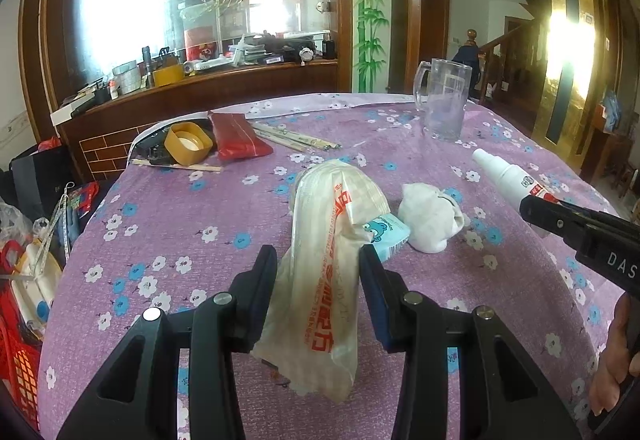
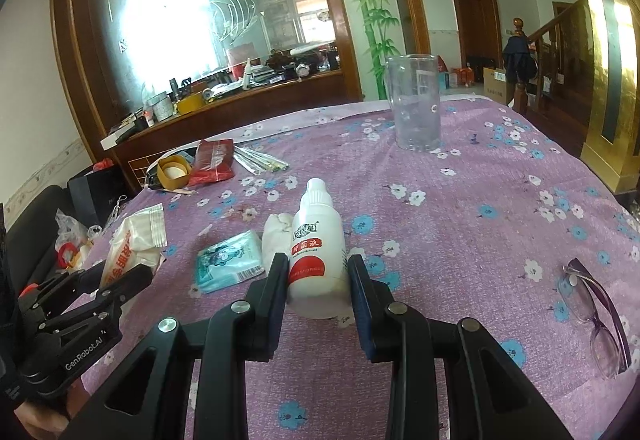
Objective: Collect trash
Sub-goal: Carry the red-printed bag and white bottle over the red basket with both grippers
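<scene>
My left gripper (image 1: 318, 260) is shut on a crumpled white plastic wrapper with red print (image 1: 328, 272), which hangs between its fingers above the table; it also shows in the right wrist view (image 2: 128, 252). My right gripper (image 2: 318, 268) is shut on a white plastic bottle with a red label (image 2: 318, 252), seen from the left wrist view too (image 1: 506, 176). A crumpled white tissue (image 1: 428, 218) and a light-blue tissue packet (image 2: 228, 260) lie on the purple flowered tablecloth (image 1: 180, 224) between the grippers.
A glass mug (image 1: 444, 102) stands at the far side. A yellow tape roll (image 1: 188, 142), a red packet (image 1: 238, 136) and wrapped chopsticks (image 1: 296, 138) lie far left. Purple glasses (image 2: 596, 312) lie at the right. A red basket (image 1: 20, 352) sits beside the table's left edge.
</scene>
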Action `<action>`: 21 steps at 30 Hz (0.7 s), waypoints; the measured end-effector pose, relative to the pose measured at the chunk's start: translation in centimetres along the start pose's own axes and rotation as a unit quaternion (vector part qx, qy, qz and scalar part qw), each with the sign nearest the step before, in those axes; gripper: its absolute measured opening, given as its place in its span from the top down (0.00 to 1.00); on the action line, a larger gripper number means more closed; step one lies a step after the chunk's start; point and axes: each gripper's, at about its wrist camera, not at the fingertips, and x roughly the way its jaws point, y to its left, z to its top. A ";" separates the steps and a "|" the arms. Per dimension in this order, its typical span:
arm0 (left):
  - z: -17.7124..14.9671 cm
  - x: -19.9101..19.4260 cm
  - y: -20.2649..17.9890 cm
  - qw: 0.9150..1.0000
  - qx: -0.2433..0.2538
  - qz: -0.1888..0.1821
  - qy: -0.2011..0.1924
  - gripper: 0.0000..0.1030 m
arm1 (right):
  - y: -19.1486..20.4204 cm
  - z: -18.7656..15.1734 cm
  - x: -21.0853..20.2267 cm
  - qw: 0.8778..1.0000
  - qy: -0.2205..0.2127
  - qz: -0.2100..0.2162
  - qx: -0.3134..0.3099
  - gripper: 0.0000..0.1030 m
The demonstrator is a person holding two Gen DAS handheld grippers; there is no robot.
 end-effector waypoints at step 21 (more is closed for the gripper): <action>-0.1 0.1 0.1 1.000 -0.005 -0.001 0.004 0.60 | 0.3 0.0 -0.1 1.000 -0.001 0.005 -0.004 0.68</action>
